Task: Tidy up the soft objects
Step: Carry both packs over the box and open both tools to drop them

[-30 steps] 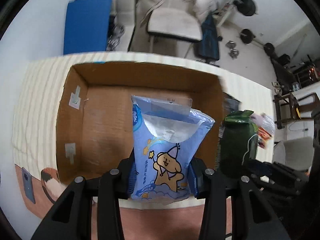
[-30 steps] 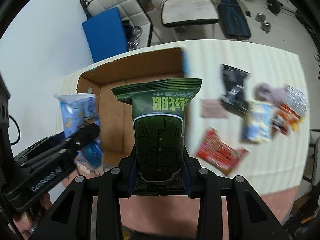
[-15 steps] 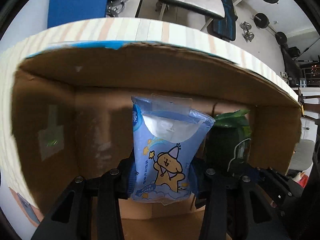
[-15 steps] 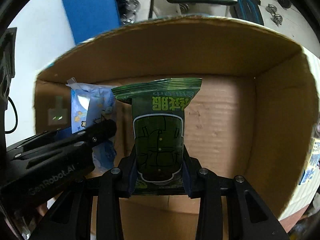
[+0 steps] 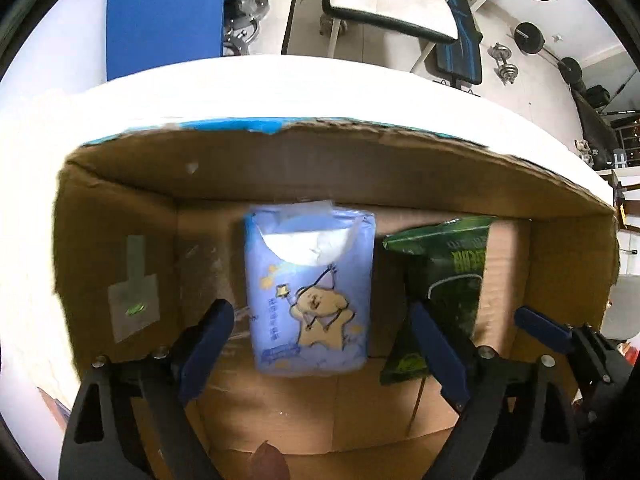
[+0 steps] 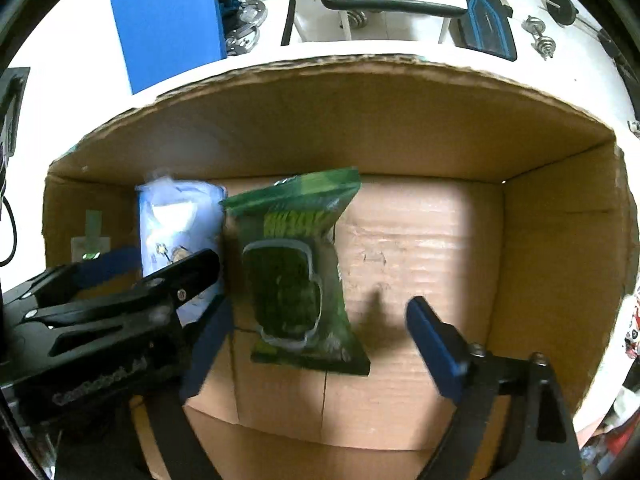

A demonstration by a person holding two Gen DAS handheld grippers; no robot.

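Note:
Both grippers point down into an open cardboard box (image 5: pixel 320 168) (image 6: pixel 360 120). A blue tissue pack (image 5: pixel 308 292) with a cartoon animal lies blurred between the spread fingers of my left gripper (image 5: pixel 320 348). Its jaws are opening and the pads stand clear of the pack. A dark green snack bag (image 6: pixel 296 272) lies on the box floor between the fingers of my right gripper (image 6: pixel 322 344). Those jaws are opening too, with gaps on both sides of the bag. The two packs sit side by side, the blue pack (image 6: pixel 176 224) left of the green bag (image 5: pixel 444 280).
The box floor right of the green bag is bare cardboard (image 6: pixel 420 240). The box stands on a pale table (image 5: pixel 280 88). Beyond it are a blue board (image 5: pixel 160 20), a chair (image 5: pixel 392 4) and dumbbells (image 5: pixel 504 60). More packets (image 6: pixel 632 332) lie outside the box's right wall.
Both grippers came down into the box with their packs, then spread their fingers. The blue pack and the green bag have left the pads and dropped toward the box floor.

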